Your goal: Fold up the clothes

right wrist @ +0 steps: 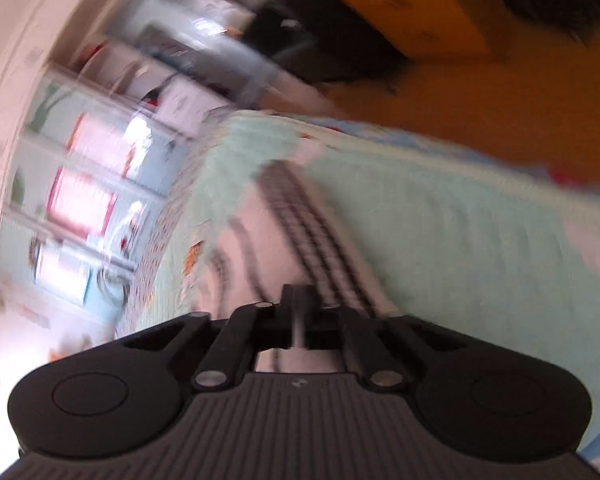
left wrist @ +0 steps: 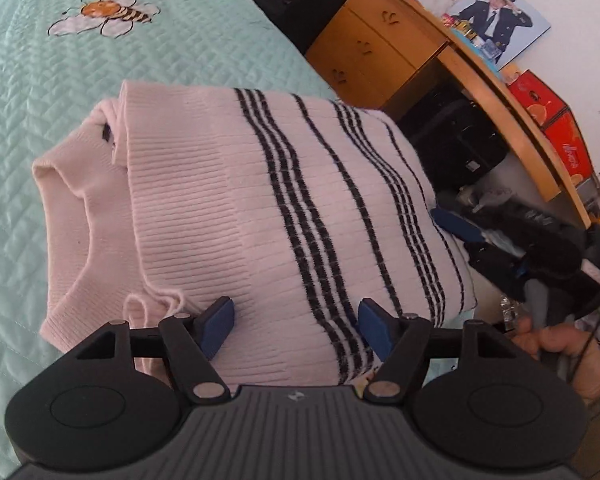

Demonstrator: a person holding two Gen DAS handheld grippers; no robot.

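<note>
Folded pink sweater, black stripes, ribbed knit, on quilt

Mint quilted bedspread with bee motif; wooden drawer unit; orange box; framed photo.

1 folded sweater, 1 quilt, 2 grippers, 1 3-drawer chest, 1 red box

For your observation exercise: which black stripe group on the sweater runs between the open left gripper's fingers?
The right-hand triple-stripe group on the sweater reaches the left gripper; the others stop short.
</note>
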